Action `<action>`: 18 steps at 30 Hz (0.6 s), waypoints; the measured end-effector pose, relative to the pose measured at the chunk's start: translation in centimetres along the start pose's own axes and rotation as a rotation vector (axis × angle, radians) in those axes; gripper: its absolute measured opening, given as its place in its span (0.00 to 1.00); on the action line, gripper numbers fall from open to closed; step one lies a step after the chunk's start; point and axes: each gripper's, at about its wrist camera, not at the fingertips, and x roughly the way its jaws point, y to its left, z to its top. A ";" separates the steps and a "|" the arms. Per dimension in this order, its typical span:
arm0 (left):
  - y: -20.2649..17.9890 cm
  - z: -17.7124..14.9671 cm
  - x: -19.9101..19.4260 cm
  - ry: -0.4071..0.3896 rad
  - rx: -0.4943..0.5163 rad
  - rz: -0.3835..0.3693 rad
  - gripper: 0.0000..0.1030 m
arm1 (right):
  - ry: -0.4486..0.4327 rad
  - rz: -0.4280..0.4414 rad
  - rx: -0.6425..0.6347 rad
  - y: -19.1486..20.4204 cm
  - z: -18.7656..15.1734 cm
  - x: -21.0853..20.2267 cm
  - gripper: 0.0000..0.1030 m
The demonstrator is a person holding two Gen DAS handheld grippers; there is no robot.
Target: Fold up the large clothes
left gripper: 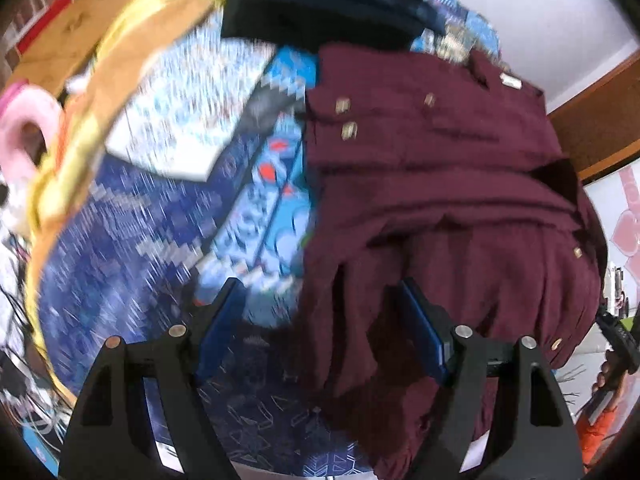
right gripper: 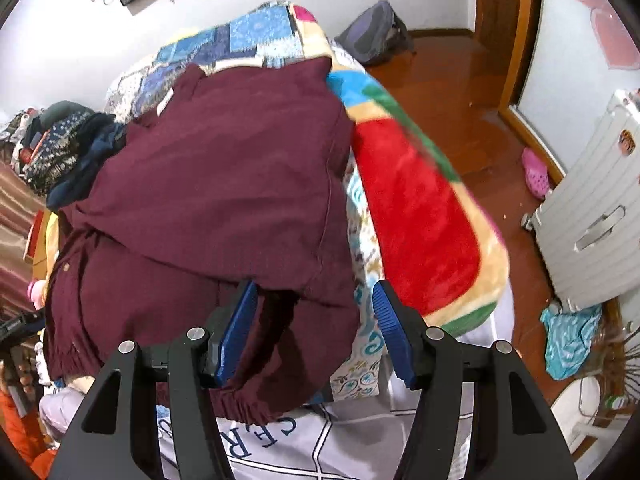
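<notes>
the maroon jacket (left gripper: 440,184) lies on the bed's blue patterned quilt (left gripper: 132,240), spreading ahead of both jaws. left gripper (left gripper: 320,320) stands wide, its right jaw over the fabric; right gripper (right gripper: 316,328) is wide too (hem between). only the right view shows a red blanket (right gripper: 420,220), white suitcase (right gripper: 592,216), wooden floor (right gripper: 460,100).

The left wrist view is smeared by motion: the pattern on the blue bedspread (left gripper: 132,248) runs into streaks, and the yellow-edged blanket (left gripper: 92,120) beside it has no clear outline. The maroon jacket (left gripper: 440,200) hides the bedding beneath it, and its lower hem is cut off by the bottom edge. In the right wrist view the jacket (right gripper: 224,184) covers most of the bed (only a few printed letters show below it), and the suitcase (right gripper: 592,216) is cropped at the right edge.
</notes>
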 end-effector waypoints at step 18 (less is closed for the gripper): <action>-3.2 -0.2 -1.7 -0.064 0.115 -0.185 0.27 | -0.072 0.101 0.122 -1.2 -1.1 -0.9 0.12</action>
